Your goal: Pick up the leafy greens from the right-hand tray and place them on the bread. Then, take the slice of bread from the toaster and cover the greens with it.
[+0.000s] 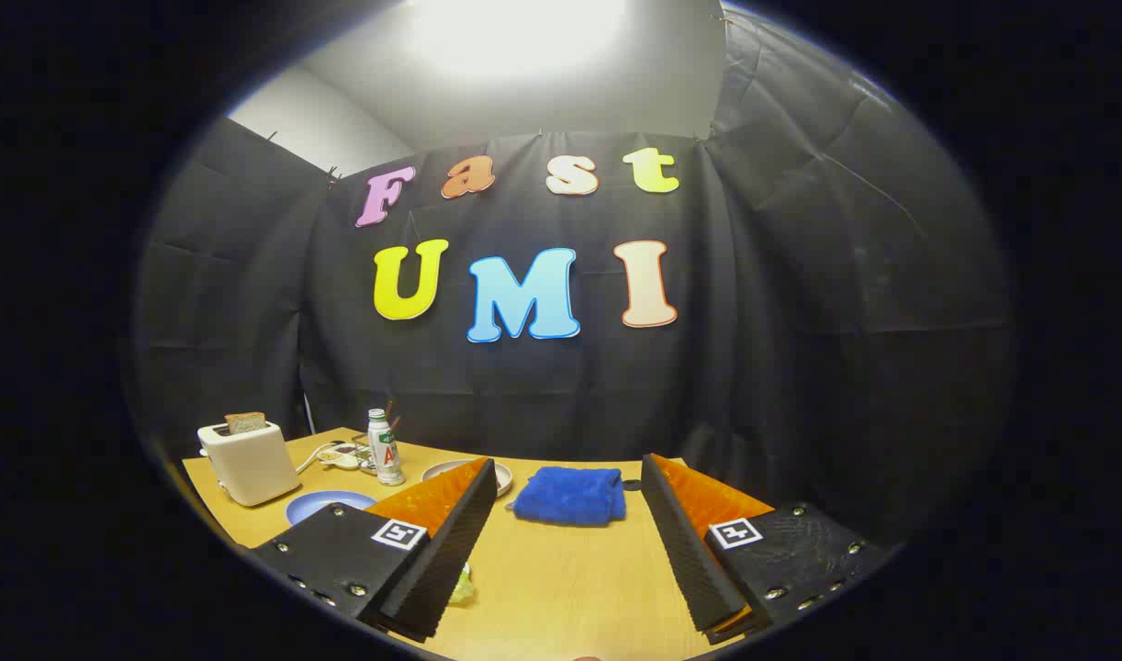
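The tongs (570, 542) gape wide over the tabletop (561, 588), gripping nothing, with what looks like the greens (463, 586) at eight o'clock by the left finger and the toaster (249, 459) at ten.

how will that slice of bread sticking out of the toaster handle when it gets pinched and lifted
The bread slice stands upright in the white toaster, so it is probably fairly stiff. It looks thin and light, likely crumbly under a hard squeeze. The hand-held gripper is open, with only bare table between its fingers.
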The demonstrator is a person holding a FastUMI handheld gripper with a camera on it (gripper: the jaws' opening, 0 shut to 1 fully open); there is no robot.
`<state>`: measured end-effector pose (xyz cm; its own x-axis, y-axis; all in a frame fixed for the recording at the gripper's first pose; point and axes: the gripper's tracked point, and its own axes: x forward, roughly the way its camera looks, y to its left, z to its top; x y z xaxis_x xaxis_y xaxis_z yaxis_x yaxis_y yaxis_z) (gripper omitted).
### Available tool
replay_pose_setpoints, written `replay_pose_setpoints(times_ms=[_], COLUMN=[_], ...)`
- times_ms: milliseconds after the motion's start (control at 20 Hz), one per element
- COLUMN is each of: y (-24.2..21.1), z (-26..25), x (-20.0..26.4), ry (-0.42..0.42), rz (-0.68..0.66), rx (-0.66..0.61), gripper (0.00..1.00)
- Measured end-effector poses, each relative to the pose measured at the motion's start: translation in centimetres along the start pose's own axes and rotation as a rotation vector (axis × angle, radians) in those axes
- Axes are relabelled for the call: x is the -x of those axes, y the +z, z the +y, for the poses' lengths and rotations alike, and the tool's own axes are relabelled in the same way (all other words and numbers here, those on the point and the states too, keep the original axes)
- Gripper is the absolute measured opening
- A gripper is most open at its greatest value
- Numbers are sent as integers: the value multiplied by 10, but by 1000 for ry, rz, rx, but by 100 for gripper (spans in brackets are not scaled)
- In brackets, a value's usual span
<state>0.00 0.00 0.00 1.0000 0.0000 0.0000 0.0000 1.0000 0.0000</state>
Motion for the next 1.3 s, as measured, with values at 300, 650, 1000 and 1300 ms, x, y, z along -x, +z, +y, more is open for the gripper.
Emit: replay_pose_setpoints(times_ms=[300, 650, 1000, 1300], y=[-20, -44, -62, -118], z=[52, 79, 98, 130], x=[-18, -35, -48, -59], ry=[104, 145, 167, 236], rz=[44, 107, 152, 321], rx=[-7, -18, -6, 73], gripper=[96, 96, 96, 97])
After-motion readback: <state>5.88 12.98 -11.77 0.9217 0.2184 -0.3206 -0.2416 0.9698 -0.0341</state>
